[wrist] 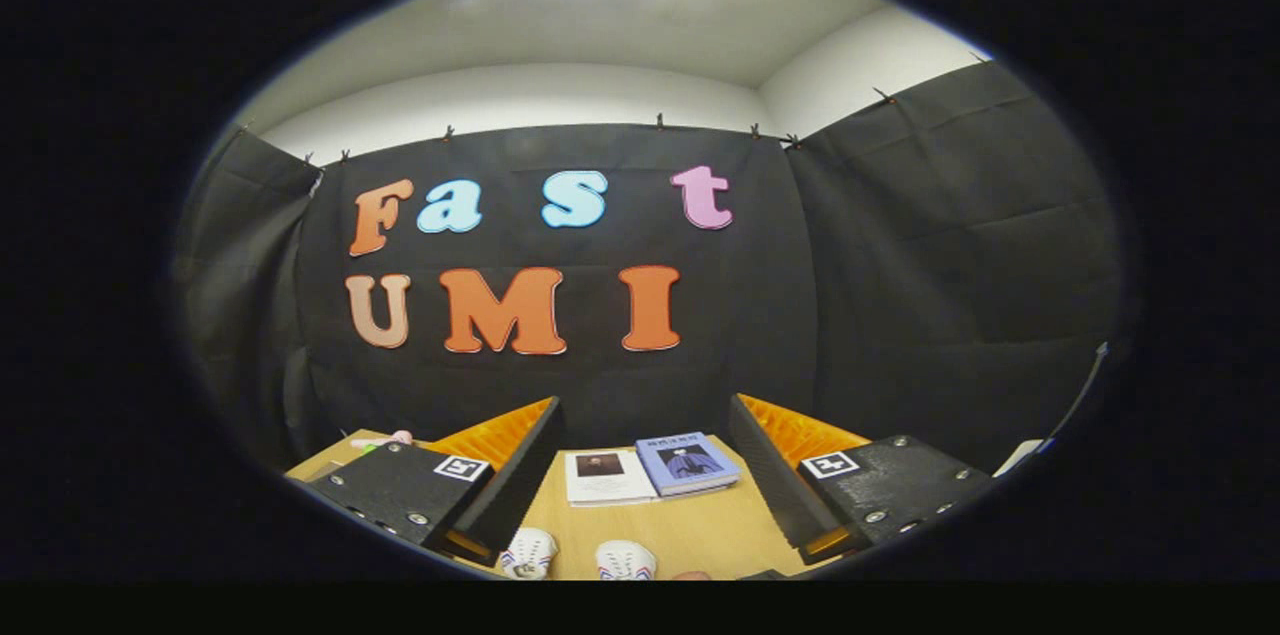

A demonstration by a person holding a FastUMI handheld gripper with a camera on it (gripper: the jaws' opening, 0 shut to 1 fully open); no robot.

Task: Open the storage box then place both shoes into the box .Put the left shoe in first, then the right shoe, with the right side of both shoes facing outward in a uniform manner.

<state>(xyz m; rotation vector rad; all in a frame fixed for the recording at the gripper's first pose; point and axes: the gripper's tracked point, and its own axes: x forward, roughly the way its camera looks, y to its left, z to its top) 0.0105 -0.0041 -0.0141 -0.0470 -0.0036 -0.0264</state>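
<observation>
My gripper (642,435) stands open high above the wooden table (700,525), with nothing between its fingers. Two white shoes with red and blue stripes lie on the table below the fingers: one shoe (528,553) close to the left finger, the other shoe (626,560) to its right, nearer the middle of the gap. Only their toe ends show. The left finger (500,475) and right finger (775,470) are spread wide apart.
Two books lie on the table beyond the shoes, between the fingers: a white book (606,477) and a blue book (688,463) leaning on it. A small pink object (385,439) sits at the table's far left corner. Black cloth walls close the booth behind.
</observation>
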